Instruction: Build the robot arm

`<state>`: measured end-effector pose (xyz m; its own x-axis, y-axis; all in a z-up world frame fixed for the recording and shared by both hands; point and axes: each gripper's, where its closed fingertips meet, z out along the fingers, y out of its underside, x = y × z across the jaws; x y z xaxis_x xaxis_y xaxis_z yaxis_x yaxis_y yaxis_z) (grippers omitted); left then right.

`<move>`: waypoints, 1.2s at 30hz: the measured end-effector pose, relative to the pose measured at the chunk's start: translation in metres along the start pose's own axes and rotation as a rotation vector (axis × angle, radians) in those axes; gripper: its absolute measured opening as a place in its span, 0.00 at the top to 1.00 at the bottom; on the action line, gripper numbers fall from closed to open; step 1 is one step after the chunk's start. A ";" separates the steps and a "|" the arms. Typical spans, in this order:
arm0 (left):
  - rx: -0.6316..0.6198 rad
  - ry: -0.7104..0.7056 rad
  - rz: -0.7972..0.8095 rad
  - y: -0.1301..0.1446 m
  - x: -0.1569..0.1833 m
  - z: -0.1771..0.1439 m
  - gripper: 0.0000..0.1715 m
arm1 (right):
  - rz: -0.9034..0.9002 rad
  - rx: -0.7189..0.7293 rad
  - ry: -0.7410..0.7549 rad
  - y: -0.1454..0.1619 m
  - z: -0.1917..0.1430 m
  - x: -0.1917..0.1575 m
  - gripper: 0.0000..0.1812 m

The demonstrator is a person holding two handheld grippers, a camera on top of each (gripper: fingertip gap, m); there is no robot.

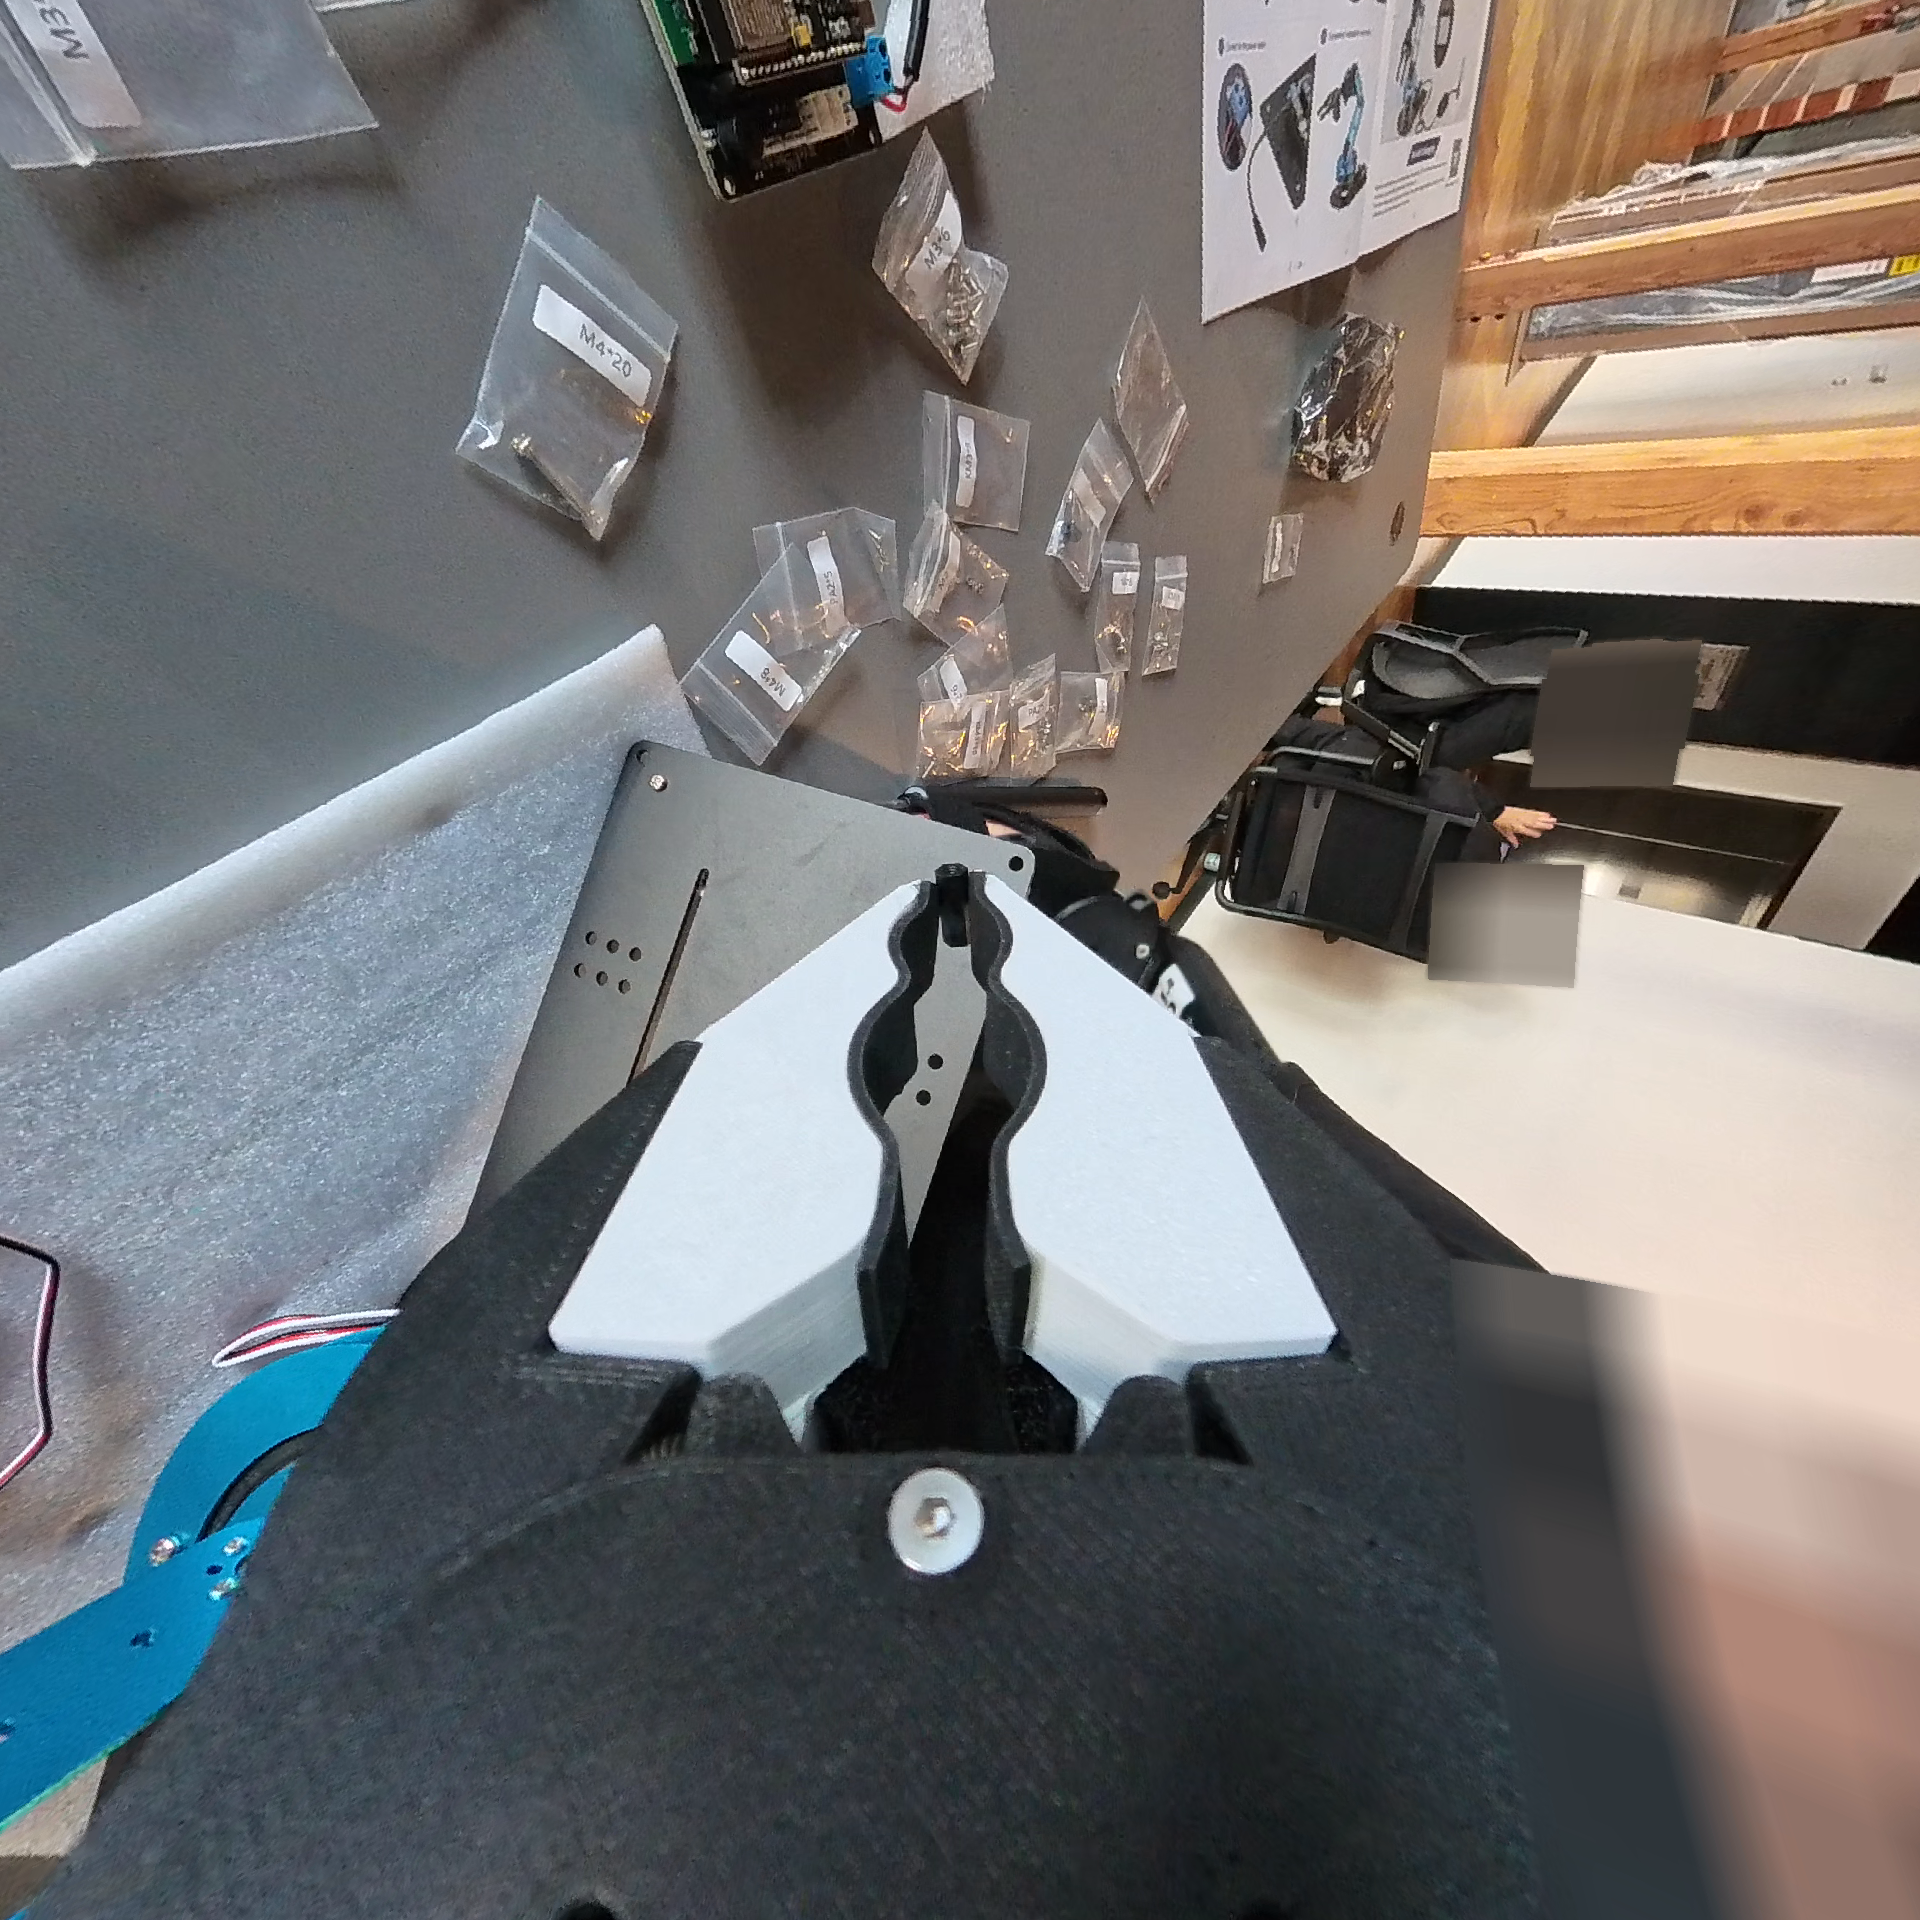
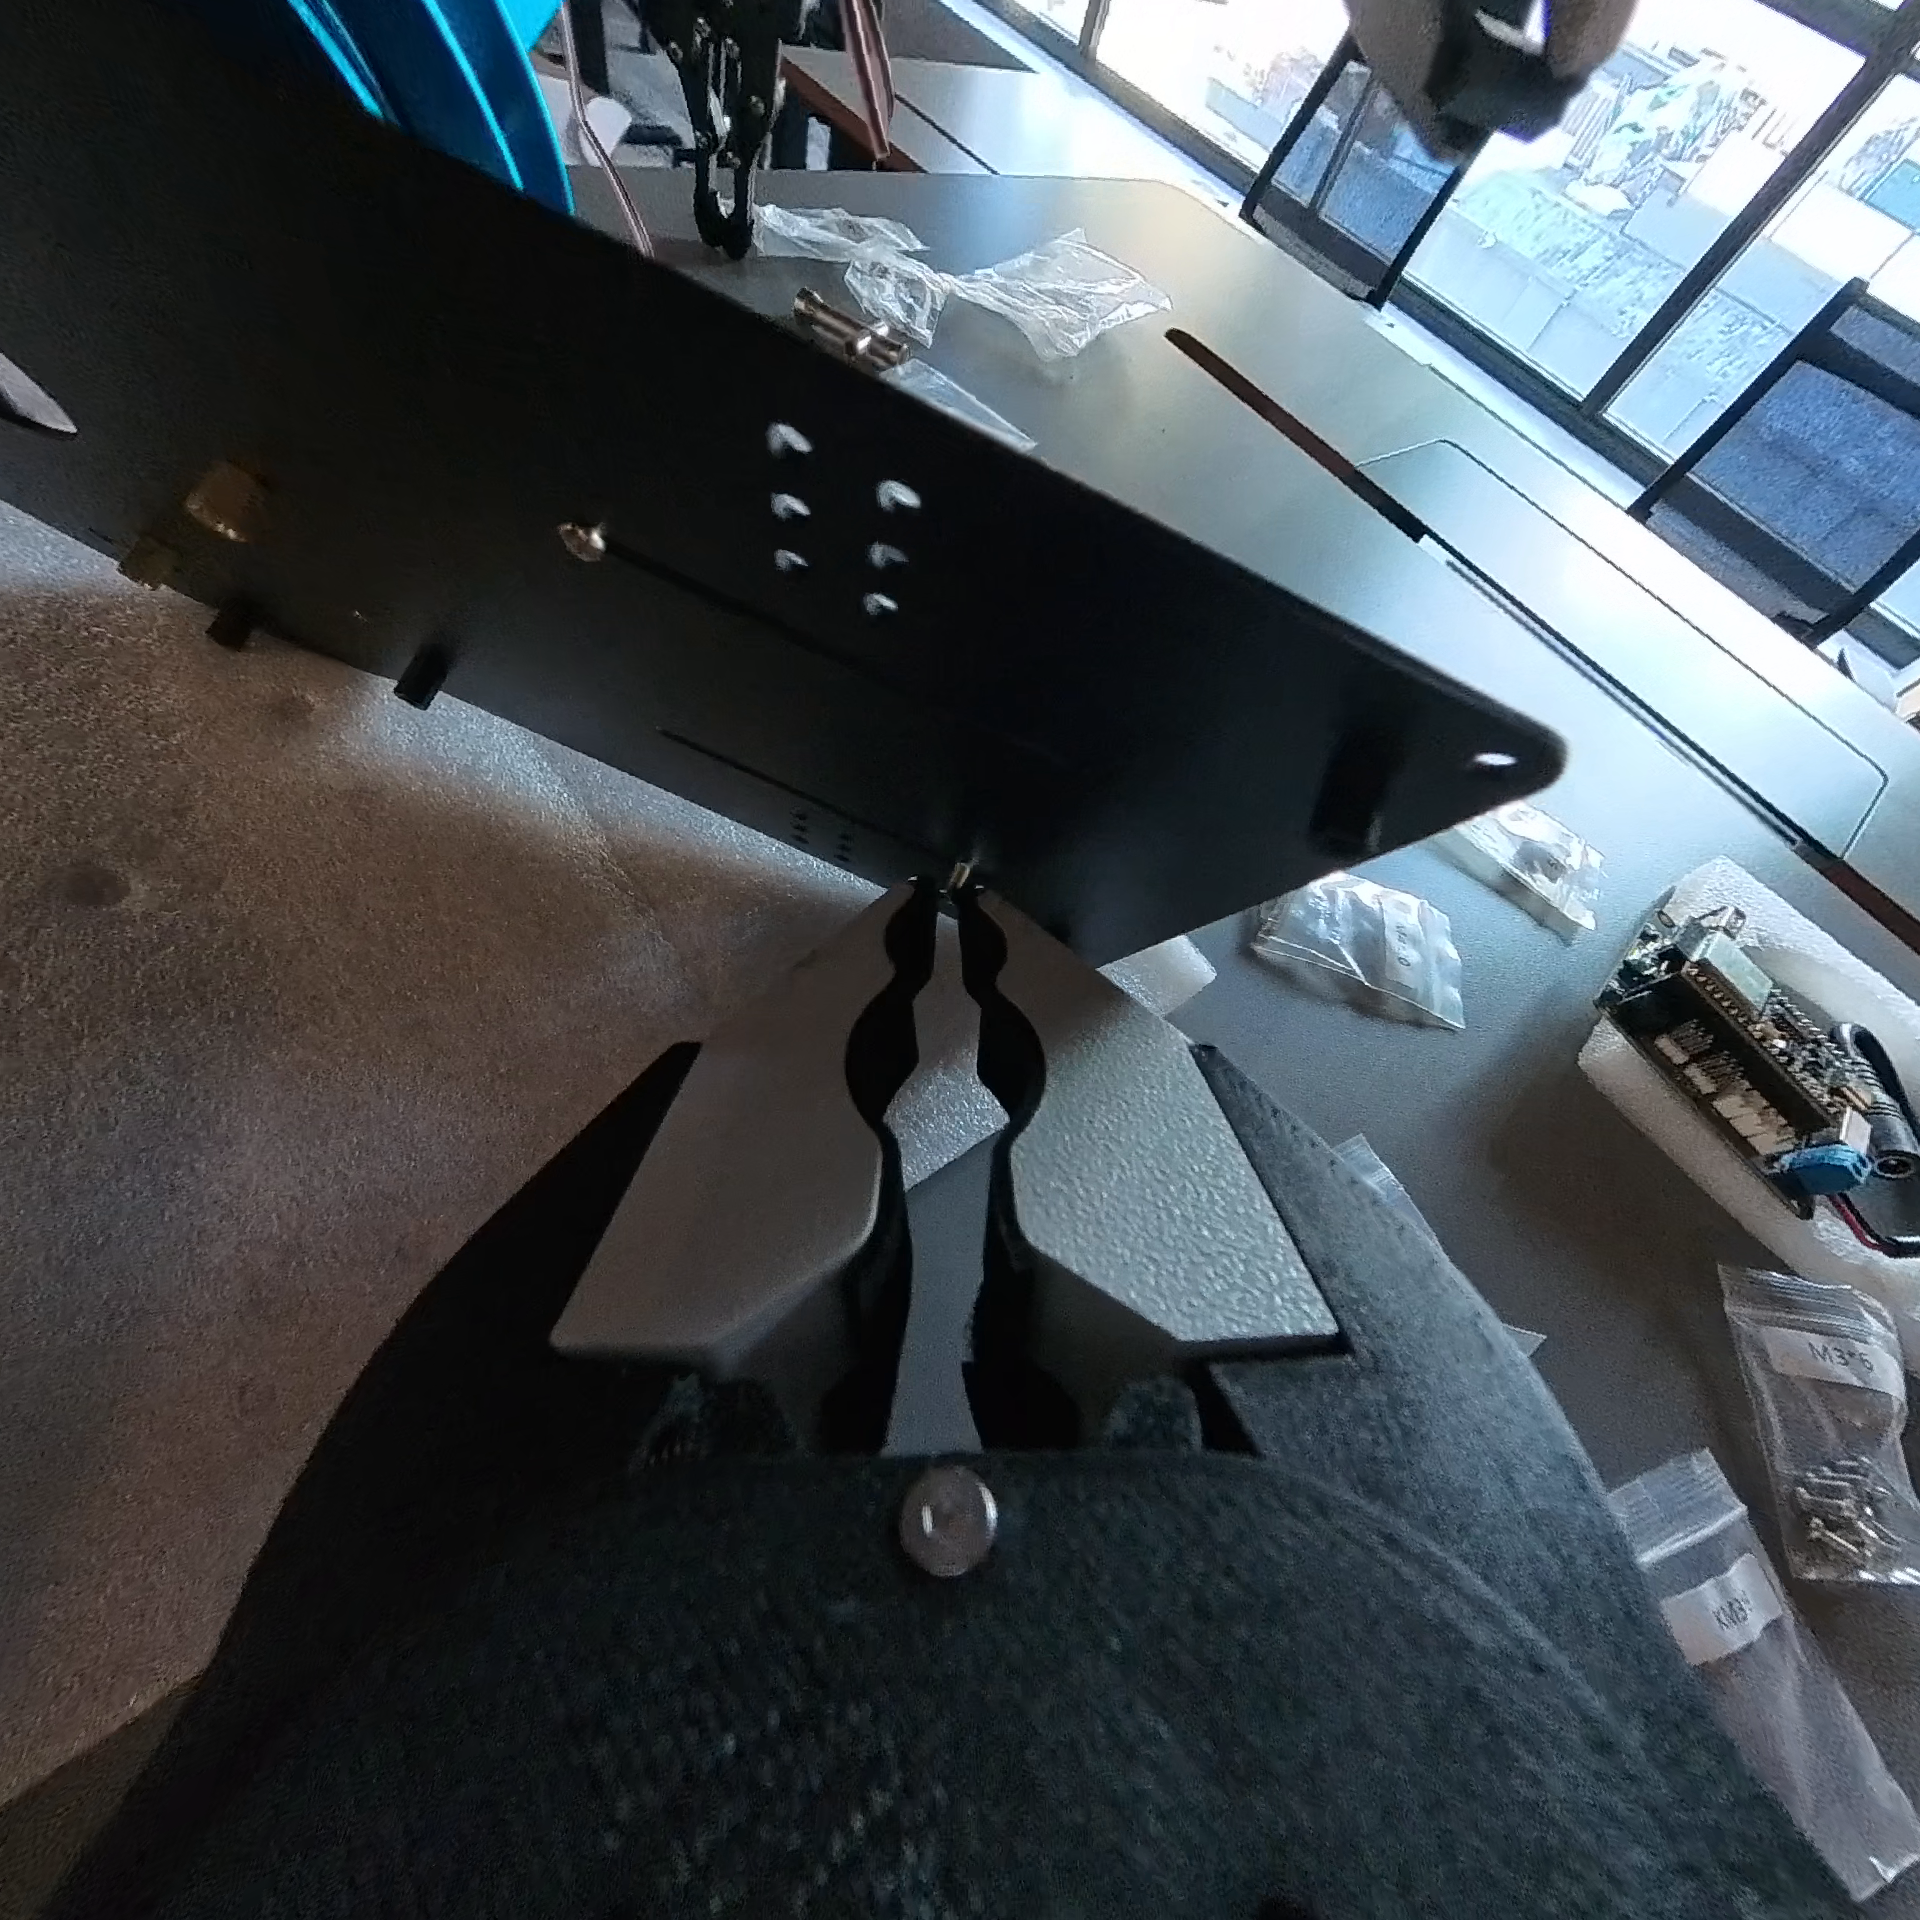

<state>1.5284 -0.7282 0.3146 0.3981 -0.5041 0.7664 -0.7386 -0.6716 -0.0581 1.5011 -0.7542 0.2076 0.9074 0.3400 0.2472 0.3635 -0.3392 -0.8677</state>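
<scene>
- Left gripper: fingers drawn narrow, tips pinching a small black standoff at the near edge of the black metal plate.
- Right gripper: fingers also narrow, tips closed on a small brass-coloured screw, pressed up against the plate's underside close to its near edge.
- Plate: tilted, one corner raised off the grey worktop; its other end is over the white foam sheet, contact not visible. More standoffs and a six-hole cluster show on the underside.
- Risk: both parts are tiny and held only at the tips. A slight twist could pop either loose; a dropped screw could roll among the bags.
- Risk: the plate seems held only through these small parts, so pushing the screw may shift it and spoil alignment.
- Around: clear hardware bags scattered toward the worktop's far edge, a circuit board near the right edge, a blue bracket on the foam.
</scene>
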 end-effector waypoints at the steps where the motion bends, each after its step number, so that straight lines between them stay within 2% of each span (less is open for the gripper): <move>1: -0.001 0.001 -0.001 0.000 0.000 0.000 0.98 | -0.006 0.003 0.002 0.000 0.000 0.000 0.98; 9: -0.006 -0.002 -0.003 0.002 -0.001 0.001 0.98 | 0.014 -0.002 -0.045 0.000 0.000 -0.004 0.98; 16: -0.002 -0.010 -0.008 0.002 -0.004 -0.001 0.98 | 0.100 0.018 -0.082 -0.002 -0.002 -0.004 0.99; 27: -0.007 -0.009 -0.008 0.003 -0.003 0.000 0.98 | 0.085 0.043 -0.081 -0.005 -0.004 -0.005 0.99; 31: -0.007 -0.007 -0.008 0.004 -0.003 -0.001 0.98 | 0.174 -0.004 -0.191 0.001 -0.004 -0.016 0.99; 36: -0.006 -0.007 -0.011 0.007 -0.003 -0.004 0.98 | 0.377 -0.154 -0.496 0.012 -0.030 -0.062 0.98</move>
<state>1.5201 -0.7293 0.3142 0.4099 -0.5002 0.7627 -0.7376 -0.6737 -0.0454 1.4560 -0.8054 0.1947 0.7866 0.5257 -0.3240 0.0977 -0.6241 -0.7752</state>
